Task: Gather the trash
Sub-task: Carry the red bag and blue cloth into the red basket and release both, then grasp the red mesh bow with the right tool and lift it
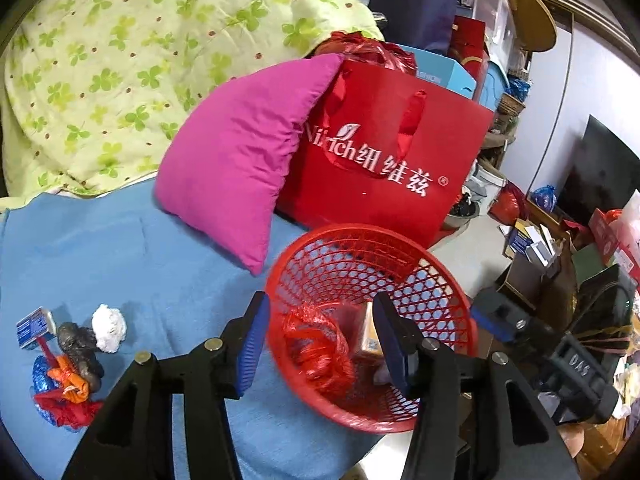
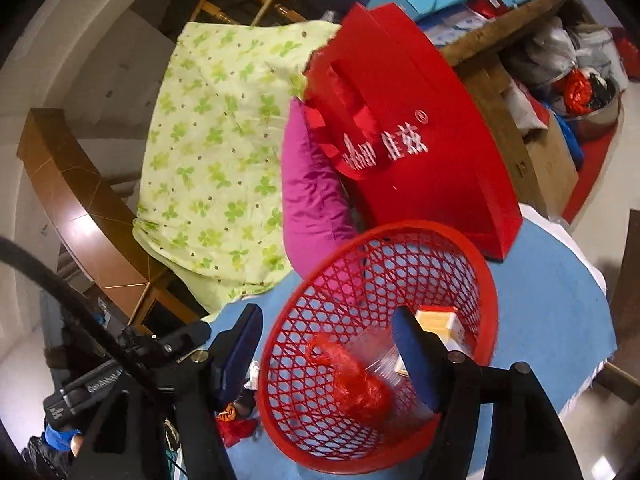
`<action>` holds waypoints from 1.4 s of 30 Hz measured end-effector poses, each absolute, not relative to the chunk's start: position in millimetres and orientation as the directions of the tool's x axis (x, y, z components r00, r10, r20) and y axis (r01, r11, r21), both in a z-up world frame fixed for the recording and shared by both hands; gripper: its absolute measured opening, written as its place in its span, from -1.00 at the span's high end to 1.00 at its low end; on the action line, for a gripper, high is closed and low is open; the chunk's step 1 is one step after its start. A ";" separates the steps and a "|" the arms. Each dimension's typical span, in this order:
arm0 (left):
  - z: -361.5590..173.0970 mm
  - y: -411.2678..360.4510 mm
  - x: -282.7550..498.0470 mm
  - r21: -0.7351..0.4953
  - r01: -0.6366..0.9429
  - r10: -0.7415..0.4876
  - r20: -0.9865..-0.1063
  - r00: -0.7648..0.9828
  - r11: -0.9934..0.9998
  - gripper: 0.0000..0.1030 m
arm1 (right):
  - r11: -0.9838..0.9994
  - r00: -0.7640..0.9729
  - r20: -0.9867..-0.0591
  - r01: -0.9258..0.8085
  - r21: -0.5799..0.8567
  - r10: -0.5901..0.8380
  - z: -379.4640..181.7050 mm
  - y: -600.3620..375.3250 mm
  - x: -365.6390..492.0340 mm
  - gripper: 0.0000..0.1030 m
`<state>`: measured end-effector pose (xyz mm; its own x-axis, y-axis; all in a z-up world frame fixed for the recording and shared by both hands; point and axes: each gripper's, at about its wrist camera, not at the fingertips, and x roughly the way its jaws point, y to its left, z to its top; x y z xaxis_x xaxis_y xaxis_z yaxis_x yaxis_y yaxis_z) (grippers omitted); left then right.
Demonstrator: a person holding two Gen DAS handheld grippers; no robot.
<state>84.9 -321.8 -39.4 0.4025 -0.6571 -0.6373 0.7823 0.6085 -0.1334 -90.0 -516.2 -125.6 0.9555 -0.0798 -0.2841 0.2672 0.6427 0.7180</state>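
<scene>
A red mesh basket [image 1: 360,232] [image 2: 400,228] sits on the blue cloth [image 1: 120,248] at the bed's edge. Inside it lie a red plastic bag [image 1: 316,352] [image 2: 352,384], a small yellow box [image 1: 370,336] [image 2: 436,320] and some clear plastic [image 2: 380,352]. My left gripper [image 1: 320,298] is open astride the basket's near-left wall, one finger outside and one inside. My right gripper [image 2: 326,314] straddles the wall the same way, open. To the left on the cloth lie a white paper wad [image 1: 108,328], a grey wad [image 1: 78,346], a small blue box [image 1: 36,326] and coloured wrappers [image 1: 60,396].
A pink pillow [image 1: 240,160] and a red gift bag [image 1: 392,152] stand right behind the basket. A green clover quilt [image 1: 120,60] covers the bed's back. Boxes and bags crowd the floor [image 1: 560,260] to the right, past the bed's edge.
</scene>
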 end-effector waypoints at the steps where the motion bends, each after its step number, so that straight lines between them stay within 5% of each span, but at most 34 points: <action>1: -38.8 -313.6 85.1 -0.131 0.777 -0.656 -0.632 0.413 0.616 -0.05 | 0.651 0.958 -0.274 0.259 0.714 -0.081 -123.3 -513.5 -89.9 -0.38; 17: -52.2 -96.7 132.5 -0.124 0.460 -0.428 -0.630 0.648 0.879 -0.07 | 0.844 0.984 -0.171 0.059 0.533 0.039 -87.3 -408.4 -47.7 -0.38; 24: -71.6 -10.7 144.8 -0.180 0.292 -0.337 -0.648 0.683 0.939 -0.07 | 0.873 0.959 -0.247 0.001 0.488 0.137 -96.6 -355.8 -0.3 -0.38; 42: -135.2 45.1 153.7 -0.230 0.207 -0.309 -0.709 0.634 0.951 -0.07 | 0.908 0.844 -0.471 -0.043 0.416 0.256 -141.2 -262.2 85.5 -0.38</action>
